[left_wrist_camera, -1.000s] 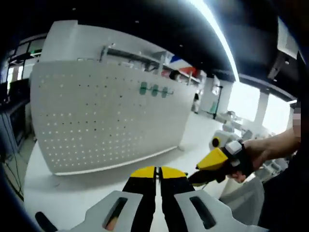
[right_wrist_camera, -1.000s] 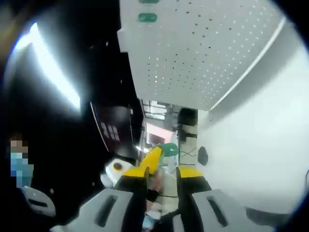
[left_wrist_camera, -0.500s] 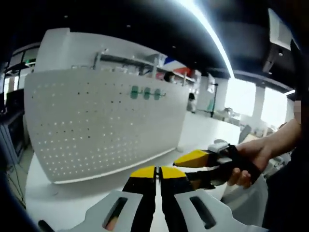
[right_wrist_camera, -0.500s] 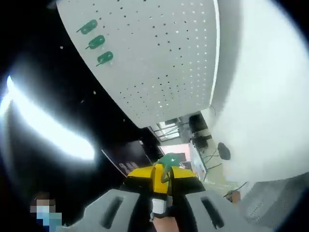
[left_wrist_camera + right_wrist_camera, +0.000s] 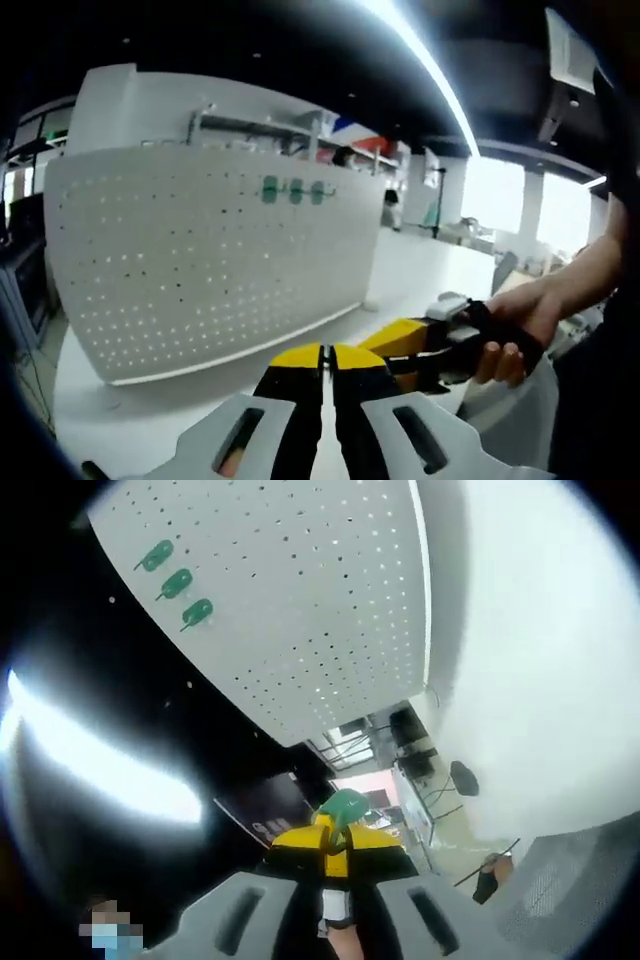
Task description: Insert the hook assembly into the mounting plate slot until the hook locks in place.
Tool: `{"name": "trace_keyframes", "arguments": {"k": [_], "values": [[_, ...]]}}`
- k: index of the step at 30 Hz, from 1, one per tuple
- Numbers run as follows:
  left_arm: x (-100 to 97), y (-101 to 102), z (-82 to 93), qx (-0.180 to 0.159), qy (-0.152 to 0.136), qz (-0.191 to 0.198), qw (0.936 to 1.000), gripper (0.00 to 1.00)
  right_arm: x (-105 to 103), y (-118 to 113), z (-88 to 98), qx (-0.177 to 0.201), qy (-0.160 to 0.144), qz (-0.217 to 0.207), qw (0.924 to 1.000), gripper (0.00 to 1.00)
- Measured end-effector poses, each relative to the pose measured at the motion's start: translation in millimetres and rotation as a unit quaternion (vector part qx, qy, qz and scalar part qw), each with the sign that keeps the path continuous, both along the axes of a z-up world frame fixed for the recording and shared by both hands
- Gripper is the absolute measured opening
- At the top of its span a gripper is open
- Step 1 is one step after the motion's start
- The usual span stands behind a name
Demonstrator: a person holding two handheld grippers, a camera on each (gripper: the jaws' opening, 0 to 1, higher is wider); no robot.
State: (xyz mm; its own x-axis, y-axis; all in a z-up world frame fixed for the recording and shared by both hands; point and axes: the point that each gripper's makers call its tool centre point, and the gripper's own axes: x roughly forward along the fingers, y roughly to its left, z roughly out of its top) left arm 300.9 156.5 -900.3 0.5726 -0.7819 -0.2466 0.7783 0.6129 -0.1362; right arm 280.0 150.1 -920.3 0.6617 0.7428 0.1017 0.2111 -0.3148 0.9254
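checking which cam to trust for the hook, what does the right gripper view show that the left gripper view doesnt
Right gripper view: its own tool shut on a green hook, whose tip pokes out above the yellow jaws.

Left gripper view: the left tool, jaws closed together with nothing seen between them, and the right tool coming in from the right, held in a person's hand, with no hook visible on it.

Both: the white pegboard with three green hooks already mounted in a row, standing on a white tabletop.

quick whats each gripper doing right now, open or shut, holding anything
Left gripper: shut, jaws pressed together with nothing between them.
Right gripper: shut on the green hook.
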Motion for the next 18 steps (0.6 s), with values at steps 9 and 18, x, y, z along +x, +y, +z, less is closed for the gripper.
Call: {"name": "trace_keyframes", "arguments": {"k": [9,18], "values": [[-4.8,-0.4,-5.3,0.005,0.002,-0.014,0.9999,0.02,0.5,-3.6,1.0,-0.051,-0.039,0.003,0.9979,0.0],[-4.8,1.1,-17.6,-0.005,0.06,0.002,0.9982,0.05,10.6,-11.8,7.2,-0.262,-0.171,0.025,0.9495,0.0]]}}
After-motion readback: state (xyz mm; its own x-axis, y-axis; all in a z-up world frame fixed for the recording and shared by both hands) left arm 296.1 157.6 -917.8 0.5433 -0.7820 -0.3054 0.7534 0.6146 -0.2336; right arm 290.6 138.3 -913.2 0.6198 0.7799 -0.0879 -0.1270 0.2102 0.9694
